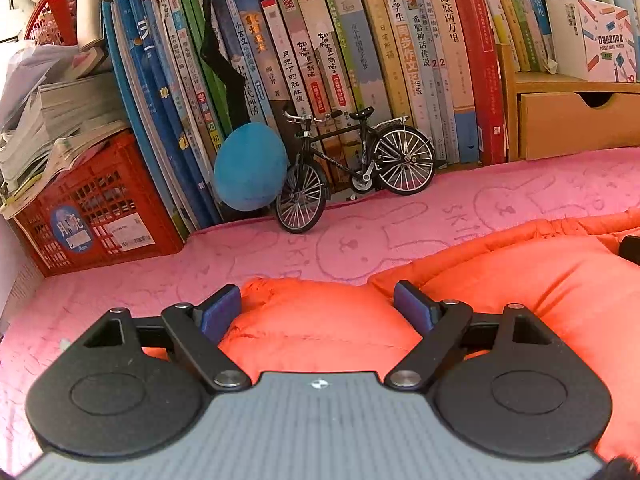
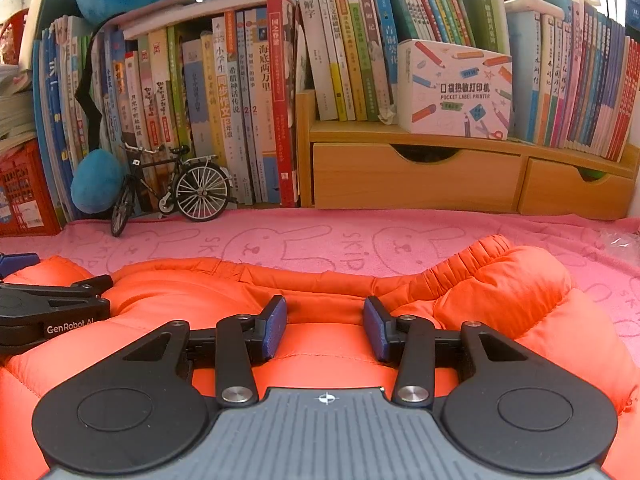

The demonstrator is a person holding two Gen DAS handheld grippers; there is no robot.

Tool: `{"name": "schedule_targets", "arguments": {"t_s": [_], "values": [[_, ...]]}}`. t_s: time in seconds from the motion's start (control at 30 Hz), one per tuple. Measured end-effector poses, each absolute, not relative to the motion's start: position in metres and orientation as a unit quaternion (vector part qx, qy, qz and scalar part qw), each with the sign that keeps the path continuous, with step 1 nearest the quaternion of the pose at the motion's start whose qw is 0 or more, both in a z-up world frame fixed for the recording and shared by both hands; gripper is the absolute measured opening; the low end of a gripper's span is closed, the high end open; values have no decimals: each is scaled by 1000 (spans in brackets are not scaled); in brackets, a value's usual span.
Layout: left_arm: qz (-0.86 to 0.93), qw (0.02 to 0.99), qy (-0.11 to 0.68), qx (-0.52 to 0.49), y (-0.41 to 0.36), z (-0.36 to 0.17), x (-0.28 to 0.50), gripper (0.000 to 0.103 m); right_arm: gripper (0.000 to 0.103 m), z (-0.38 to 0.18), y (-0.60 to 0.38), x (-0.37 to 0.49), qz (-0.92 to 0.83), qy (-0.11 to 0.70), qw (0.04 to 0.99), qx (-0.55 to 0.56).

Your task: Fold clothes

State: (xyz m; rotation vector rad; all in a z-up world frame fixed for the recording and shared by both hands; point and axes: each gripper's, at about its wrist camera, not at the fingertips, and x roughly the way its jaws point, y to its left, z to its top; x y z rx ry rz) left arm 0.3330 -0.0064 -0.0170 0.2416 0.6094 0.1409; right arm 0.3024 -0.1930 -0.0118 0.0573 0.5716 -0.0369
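Observation:
An orange padded jacket (image 1: 500, 300) lies on a pink towel (image 1: 280, 248) in front of a bookshelf. My left gripper (image 1: 316, 306) rests on the jacket's left end with its jaws wide apart. A puff of the jacket bulges between the blue pads (image 1: 218, 312) and I see no pinch. The left gripper (image 2: 90, 292) also shows from the side at the left of the right wrist view. My right gripper (image 2: 326, 326) sits near the middle of the jacket (image 2: 520, 300). Its jaws stand half apart, and the pads (image 2: 274, 330) press on a padded fold between them.
A row of upright books (image 1: 360, 60) lines the back. In front of it stand a model bicycle (image 1: 352, 168) and a blue plush ball (image 1: 250, 166). A red crate (image 1: 92, 216) is at the left. Wooden drawers (image 2: 416, 176) and a printer box (image 2: 456, 92) are at the right.

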Motion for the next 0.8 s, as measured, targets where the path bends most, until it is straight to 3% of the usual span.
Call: {"name": "schedule_targets", "arguments": {"t_s": [0.43, 0.5, 0.57, 0.8], "values": [[59, 946, 293, 128, -1, -15, 331, 89, 44, -12, -191, 303, -18, 285, 958, 13], [58, 946, 285, 143, 5, -14, 329, 91, 46, -11, -189, 303, -25, 285, 958, -23], [65, 945, 278, 158, 10, -15, 326, 93, 55, -12, -188, 301, -43, 284, 956, -65], [88, 940, 285, 164, 32, -17, 327, 93, 59, -16, -212, 294, -57, 294, 950, -84]]}}
